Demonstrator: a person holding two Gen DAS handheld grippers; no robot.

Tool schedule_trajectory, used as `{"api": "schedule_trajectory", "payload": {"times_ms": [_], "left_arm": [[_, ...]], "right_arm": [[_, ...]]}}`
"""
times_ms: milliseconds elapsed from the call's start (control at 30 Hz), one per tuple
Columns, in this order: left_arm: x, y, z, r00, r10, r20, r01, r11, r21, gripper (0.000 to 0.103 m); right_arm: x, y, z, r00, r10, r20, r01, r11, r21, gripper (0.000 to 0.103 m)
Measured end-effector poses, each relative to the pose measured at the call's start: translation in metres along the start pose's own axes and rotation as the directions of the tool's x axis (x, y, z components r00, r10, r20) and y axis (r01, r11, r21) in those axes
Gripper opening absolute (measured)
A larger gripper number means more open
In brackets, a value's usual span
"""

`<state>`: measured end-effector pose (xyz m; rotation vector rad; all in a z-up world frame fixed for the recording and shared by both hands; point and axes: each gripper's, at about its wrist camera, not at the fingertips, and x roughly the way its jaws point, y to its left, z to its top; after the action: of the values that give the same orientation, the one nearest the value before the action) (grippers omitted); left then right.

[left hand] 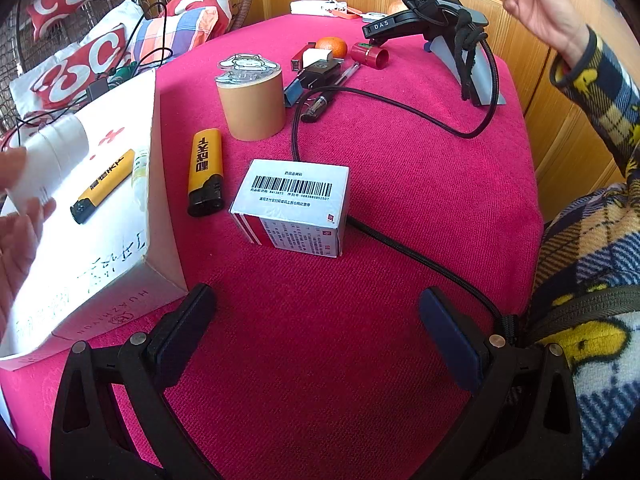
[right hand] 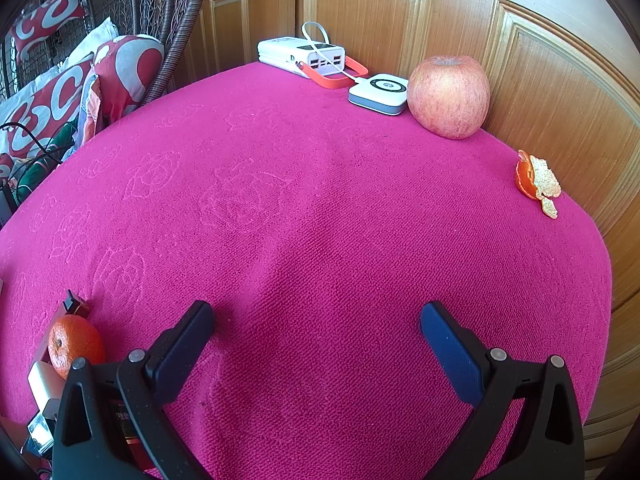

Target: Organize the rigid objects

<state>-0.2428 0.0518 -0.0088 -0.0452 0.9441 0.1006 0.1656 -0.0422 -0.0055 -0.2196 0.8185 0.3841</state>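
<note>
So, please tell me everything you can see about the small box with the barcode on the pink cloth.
The small box looks like white cardboard. Its top face carries a black barcode with small printed lines. The near side is covered in fine print, and the left side has red stripes. It looks closed and rests flat on the pink cloth, turned at a slight angle. A black cable runs behind it. The yellow lighter lies just to its left, apart from it.

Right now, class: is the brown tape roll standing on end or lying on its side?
On end. The tape roll rests on a flat face on the pink cloth, a cartoon sticker lying across its top.
</note>
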Motion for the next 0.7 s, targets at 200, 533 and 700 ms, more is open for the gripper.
{"api": "schedule_trajectory", "payload": {"times_ms": [200,533,700], "left_arm": [[0.0,0.0004,0.0004,1.0,0.0,0.0,0.0,1.0,0.0,0.103],[0.0,0.0002,0.0004,1.0,0.001,0.0,-0.001,1.0,-0.001,0.103],[-0.0002,-0.0002,0.0004,1.0,0.001,0.0,-0.001,1.0,-0.001,0.103]], "right_arm": [[-0.001,0.0,-0.0008,1.0,0.0,0.0,0.0,1.0,0.0,0.103],[-0.0006,-0.0004,-0.0006,1.0,0.001,0.001,-0.001,1.0,0.0,0.103],[-0.0011,-0.0008,-0.0012,1.0,0.0,0.001,0.0,1.0,-0.001,0.103]]}}
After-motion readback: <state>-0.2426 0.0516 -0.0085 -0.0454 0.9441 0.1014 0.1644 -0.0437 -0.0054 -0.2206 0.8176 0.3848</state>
